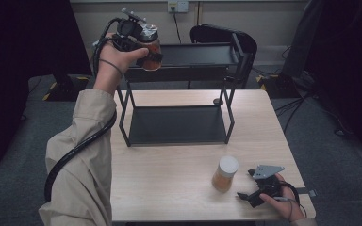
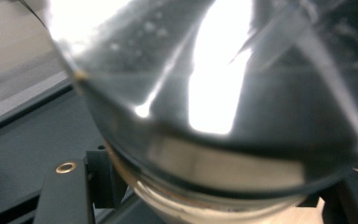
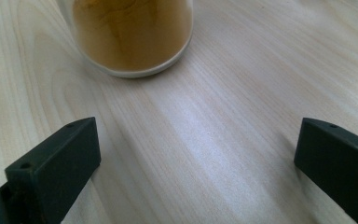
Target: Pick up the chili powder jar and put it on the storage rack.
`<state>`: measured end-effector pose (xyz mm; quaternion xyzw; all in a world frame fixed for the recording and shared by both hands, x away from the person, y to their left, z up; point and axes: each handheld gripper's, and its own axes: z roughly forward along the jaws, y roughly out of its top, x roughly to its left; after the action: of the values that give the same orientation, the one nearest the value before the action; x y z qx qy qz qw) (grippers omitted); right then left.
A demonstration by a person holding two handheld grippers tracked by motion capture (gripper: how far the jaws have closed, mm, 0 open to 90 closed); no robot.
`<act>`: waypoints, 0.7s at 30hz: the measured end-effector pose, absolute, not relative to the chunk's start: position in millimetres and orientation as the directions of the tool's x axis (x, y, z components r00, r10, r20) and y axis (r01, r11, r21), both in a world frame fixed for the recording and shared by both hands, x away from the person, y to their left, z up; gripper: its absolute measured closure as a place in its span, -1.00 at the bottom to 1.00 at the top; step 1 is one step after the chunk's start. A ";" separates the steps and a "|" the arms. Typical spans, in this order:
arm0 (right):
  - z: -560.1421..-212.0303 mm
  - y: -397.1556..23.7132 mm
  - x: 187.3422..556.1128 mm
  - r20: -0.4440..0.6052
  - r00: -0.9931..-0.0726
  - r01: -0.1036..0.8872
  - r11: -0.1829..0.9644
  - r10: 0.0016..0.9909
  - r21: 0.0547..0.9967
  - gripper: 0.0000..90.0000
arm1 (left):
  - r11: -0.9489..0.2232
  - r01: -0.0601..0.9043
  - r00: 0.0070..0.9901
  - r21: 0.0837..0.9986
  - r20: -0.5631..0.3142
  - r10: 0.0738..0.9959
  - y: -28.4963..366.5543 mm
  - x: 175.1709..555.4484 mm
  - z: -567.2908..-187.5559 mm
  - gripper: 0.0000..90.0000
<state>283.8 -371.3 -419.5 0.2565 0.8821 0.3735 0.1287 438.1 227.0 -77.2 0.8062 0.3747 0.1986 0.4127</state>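
Observation:
A glass jar [image 1: 152, 60] with a shiny metal lid [image 2: 223, 93] and orange-brown contents hangs in the air at the left end of a black two-tier rack's top shelf [image 1: 193, 54]. My left gripper [image 1: 146, 51] is shut on it, one black jaw on either side of the glass. A second jar [image 1: 225, 173] with a white lid and orange powder [image 3: 130, 32] stands on the wooden table [image 1: 169, 188] at the front right. Just to its right my right gripper [image 1: 257, 188] lies low over the table, open, with bare wood between its jaws and the jar a short way ahead.
The rack's lower shelf [image 1: 174, 125] is bare and stands at the back middle of the table. A dark chair [image 1: 219, 33] sits behind the rack. Cables trail on the grey floor at the right.

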 end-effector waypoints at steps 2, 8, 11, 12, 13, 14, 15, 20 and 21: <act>-419.5 -371.3 283.7 -0.036 -0.835 0.356 0.589 0.549 0.725 -1.00 | -0.372 0.442 0.634 0.816 0.010 0.774 227.1 441.0 -77.3 -0.33; -419.6 -371.3 283.7 -0.036 -0.835 0.356 0.589 0.549 0.725 -1.00 | -0.362 0.449 0.614 0.816 0.012 0.789 225.5 449.6 -77.1 -0.33; -419.5 -371.2 283.7 -0.035 -0.835 0.357 0.589 0.549 0.725 -1.00 | -0.363 0.456 0.604 0.813 0.016 0.796 223.9 454.7 -76.5 -0.33; -419.5 -371.2 283.7 -0.035 -0.835 0.357 0.589 0.549 0.725 -1.00 | -0.360 0.458 0.601 0.813 0.015 0.799 223.9 456.5 -76.6 -0.33; -419.5 -371.2 283.7 -0.035 -0.835 0.357 0.589 0.549 0.725 -1.00 | -0.356 0.462 0.597 0.812 0.011 0.802 224.2 458.6 -76.9 -0.33; -419.5 -371.2 283.7 -0.035 -0.835 0.357 0.589 0.549 0.725 -1.00 | -0.352 0.466 0.594 0.812 0.008 0.805 224.4 460.7 -77.2 -0.33; -419.5 -371.2 283.7 -0.035 -0.835 0.357 0.589 0.549 0.725 -1.00 | -0.350 0.469 0.589 0.810 0.008 0.808 224.2 462.6 -77.4 -0.33; -419.5 -371.2 283.7 -0.035 -0.835 0.357 0.589 0.549 0.725 -1.00 | -0.339 0.485 0.573 0.806 -0.001 0.819 224.1 472.2 -81.0 -0.33; -419.5 -371.3 283.8 -0.035 -0.835 0.357 0.589 0.549 0.725 -1.00 | -0.336 0.487 0.569 0.806 -0.001 0.823 223.5 473.8 -82.4 -0.33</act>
<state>283.8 -371.3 -419.5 0.2567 0.8821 0.3734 0.1286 473.8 223.5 -82.4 0.7900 0.4145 0.2092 0.4004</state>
